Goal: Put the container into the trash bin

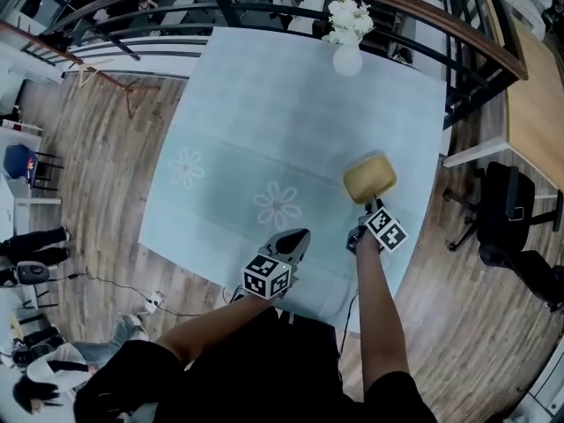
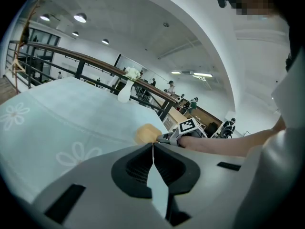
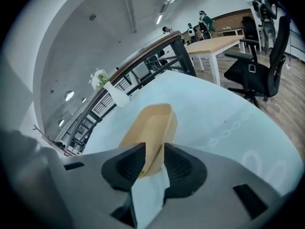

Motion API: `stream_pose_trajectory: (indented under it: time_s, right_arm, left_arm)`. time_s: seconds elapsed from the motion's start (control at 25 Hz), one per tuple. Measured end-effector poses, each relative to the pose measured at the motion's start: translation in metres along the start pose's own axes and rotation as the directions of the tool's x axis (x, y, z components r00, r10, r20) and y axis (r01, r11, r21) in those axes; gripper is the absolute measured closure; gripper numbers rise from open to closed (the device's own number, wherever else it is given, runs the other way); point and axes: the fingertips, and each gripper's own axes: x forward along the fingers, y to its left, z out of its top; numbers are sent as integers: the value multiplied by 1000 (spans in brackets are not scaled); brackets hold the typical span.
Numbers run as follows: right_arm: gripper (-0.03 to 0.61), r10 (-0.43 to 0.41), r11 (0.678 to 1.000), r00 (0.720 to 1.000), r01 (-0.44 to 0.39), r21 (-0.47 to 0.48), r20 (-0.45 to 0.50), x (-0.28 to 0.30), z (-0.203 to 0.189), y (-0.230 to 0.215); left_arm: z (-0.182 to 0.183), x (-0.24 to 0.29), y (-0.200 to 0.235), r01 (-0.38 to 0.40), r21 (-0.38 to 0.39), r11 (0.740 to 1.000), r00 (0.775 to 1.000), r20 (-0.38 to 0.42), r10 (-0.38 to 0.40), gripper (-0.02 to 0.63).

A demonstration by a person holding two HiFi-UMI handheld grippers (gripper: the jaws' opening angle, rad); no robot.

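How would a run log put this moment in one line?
right gripper: jaws shut on container rim | left gripper: jaws shut, empty | container: near right edge of table | trash bin: not in view

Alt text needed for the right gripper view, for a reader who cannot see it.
The right tongs are shut on one wall of a tan container, seen against a pale blue tablecloth. Farther back are a white vase of flowers at the table's far edge and a black office chair on the right.
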Motion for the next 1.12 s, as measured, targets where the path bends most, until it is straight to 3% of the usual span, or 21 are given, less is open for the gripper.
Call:
stream_pose_trajectory:
  time_s: [0.28,0.44,0.76,1.12]
  right_arm:
    - [492,-48,999,998,48,9,-31,16,-4,-4]
    - [531,-42,998,999,41,-49,-8,7,0,6]
    - [532,27,999,1000,-28,-18,-4,-43,-39,34]
    - [533,120,990,992,-123,-69,-46,-109,-95,93]
  left_arm:
    - [-2,-17,18,-46,-39,998,998,40,47,597]
    - [-2,-31,26,-61,-59,996,995,75,66,597]
    - [-6,-63,32,-44,-51,998,993,105,49,597]
    - [-15,-113,53,-14,-33,999,993,116,18,597]
